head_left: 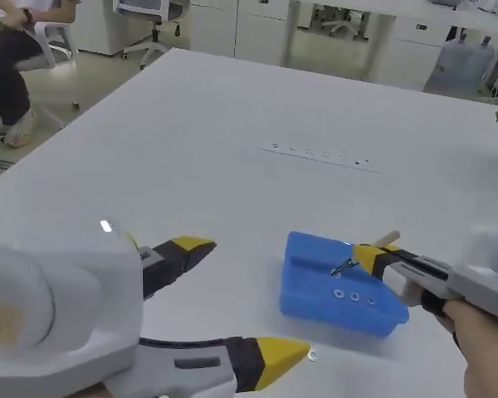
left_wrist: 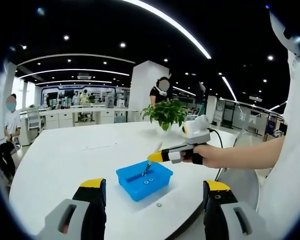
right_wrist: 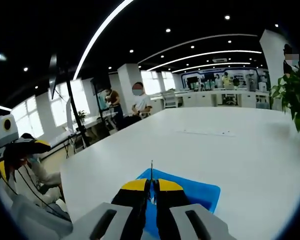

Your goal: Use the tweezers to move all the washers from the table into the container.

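The right gripper is shut tight on the tweezers, and their thin tips hang over the back part of the blue container. I cannot tell if a washer is pinched in the tips. The container sits by the near edge of the table, toward the right side. Three washers lie in a row on its floor. One more washer lies flat on the table, just in front of the container, between it and the near edge. The left gripper is wide open and holds nothing. It hangs over the table to the left of the container, with one jaw tip close to the washer on the table. That washer looks tiny, light, hard and smooth, so I think it will slip or flick away if it is squeezed too hard. The best hold is likely on the ring itself, with one tip in the hole and the other on the outer rim. It lies flat, so a tip may need to slide under its edge first. The container looks like light plastic and may slide if bumped
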A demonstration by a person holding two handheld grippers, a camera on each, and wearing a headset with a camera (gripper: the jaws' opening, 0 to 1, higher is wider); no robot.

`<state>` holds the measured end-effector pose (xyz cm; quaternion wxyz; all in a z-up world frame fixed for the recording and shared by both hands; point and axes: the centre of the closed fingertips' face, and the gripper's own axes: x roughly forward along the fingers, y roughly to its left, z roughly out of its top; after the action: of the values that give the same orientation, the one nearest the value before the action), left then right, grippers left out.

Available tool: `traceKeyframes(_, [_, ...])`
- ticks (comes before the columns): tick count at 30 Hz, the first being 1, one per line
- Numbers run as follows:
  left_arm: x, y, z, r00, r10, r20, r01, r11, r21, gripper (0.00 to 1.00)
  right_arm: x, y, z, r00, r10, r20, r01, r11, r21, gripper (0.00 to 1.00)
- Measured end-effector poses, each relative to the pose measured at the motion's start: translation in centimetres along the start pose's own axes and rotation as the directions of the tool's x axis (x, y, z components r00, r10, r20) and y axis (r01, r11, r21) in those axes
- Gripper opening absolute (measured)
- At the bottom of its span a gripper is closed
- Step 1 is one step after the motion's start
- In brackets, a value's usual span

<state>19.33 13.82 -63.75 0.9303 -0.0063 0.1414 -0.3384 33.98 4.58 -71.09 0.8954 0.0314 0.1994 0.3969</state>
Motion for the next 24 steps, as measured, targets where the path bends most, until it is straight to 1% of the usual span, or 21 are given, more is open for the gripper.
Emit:
traceKeyframes(3, [0.1, 0.1, 0.4, 0.9999, 0.013, 0.007, -0.013, 1.000, 0.005, 0.81, 0.4, -0.2, -0.2, 1.0000, 0.006, -0.002, -0.006, 1.000, 0.005, 0.02])
traceKeyframes(5, [0.1, 0.3, 0.4, 0.9997, 0.024, 0.008, -0.024, 1.000, 0.004, 0.81, 0.5, -0.2, -0.3, 0.9999, 0.012, -0.007, -0.012, 1.000, 0.005, 0.02])
traceKeyframes(8, [0.3, 0.6, 0.4, 0.9992, 0.038, 0.010, -0.038, 0.999, -0.004, 0.80, 0.8, -0.3, -0.6, 0.9994, 0.021, -0.029, -0.021, 1.000, -0.016, 0.02])
traceKeyframes(12, [0.8, 0.9, 0.5, 0.9988, 0.048, 0.011, -0.048, 0.999, -0.011, 0.80, 1.0, -0.6, -0.8, 0.9988, 0.031, -0.037, -0.032, 0.999, -0.019, 0.02])
traceKeyframes(15, [1.1, 1.0, 0.8, 0.9988, 0.048, 0.013, -0.047, 0.999, -0.010, 0.80, 1.2, -0.9, -1.2, 0.9979, 0.035, -0.055, -0.037, 0.999, -0.034, 0.02])
traceKeyframes(17, [1.2, 0.9, 0.8, 0.9989, 0.045, 0.011, -0.044, 0.999, -0.007, 0.80, 1.4, -1.2, -1.4, 0.9977, 0.038, -0.056, -0.040, 0.999, -0.035, 0.02])
traceKeyframes(20, [1.4, 0.8, 0.8, 0.9993, 0.037, 0.002, -0.037, 0.999, 0.001, 0.80, 1.5, -1.3, -1.6, 0.9977, 0.041, -0.053, -0.043, 0.999, -0.029, 0.02])
traceKeyframes(24, [1.5, 0.6, 0.6, 0.9994, 0.034, -0.008, -0.034, 0.999, 0.003, 0.80, 1.7, -1.3, -2.2, 0.9965, 0.047, -0.069, -0.051, 0.997, -0.049, 0.02])
